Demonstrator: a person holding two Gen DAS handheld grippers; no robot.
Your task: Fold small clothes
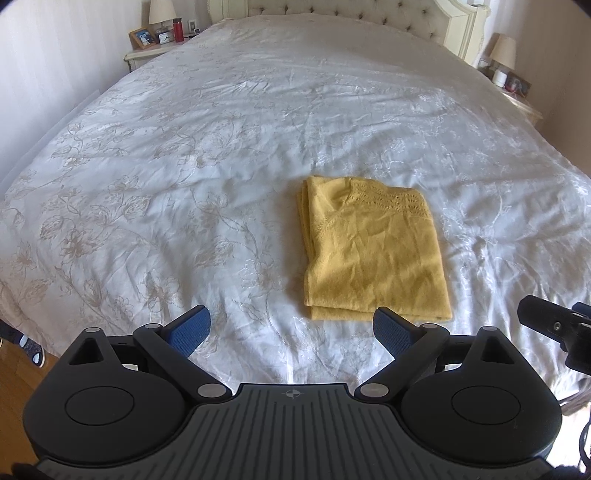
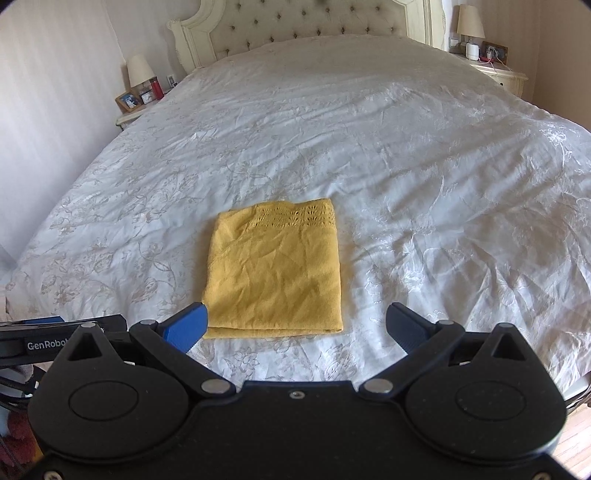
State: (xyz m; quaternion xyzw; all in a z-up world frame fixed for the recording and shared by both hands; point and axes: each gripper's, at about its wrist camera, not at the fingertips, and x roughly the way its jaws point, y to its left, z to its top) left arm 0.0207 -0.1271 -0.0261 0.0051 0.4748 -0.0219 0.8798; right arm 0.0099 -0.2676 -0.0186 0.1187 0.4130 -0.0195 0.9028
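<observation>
A yellow garment (image 1: 373,247) lies folded into a neat rectangle on the white bedspread (image 1: 184,155), with a lace band along its far edge. It also shows in the right wrist view (image 2: 275,269). My left gripper (image 1: 291,326) is open and empty, just short of the garment's near edge and a little to its left. My right gripper (image 2: 297,323) is open and empty, held just short of the garment's near right corner. Part of the right gripper shows at the right edge of the left wrist view (image 1: 554,328).
The bed has a tufted headboard (image 2: 310,22). A nightstand at the left (image 2: 144,99) holds a lamp, a photo frame, a clock and a red bottle. A nightstand at the right (image 2: 495,70) holds a lamp and small items. Wood floor (image 1: 14,387) lies beside the bed.
</observation>
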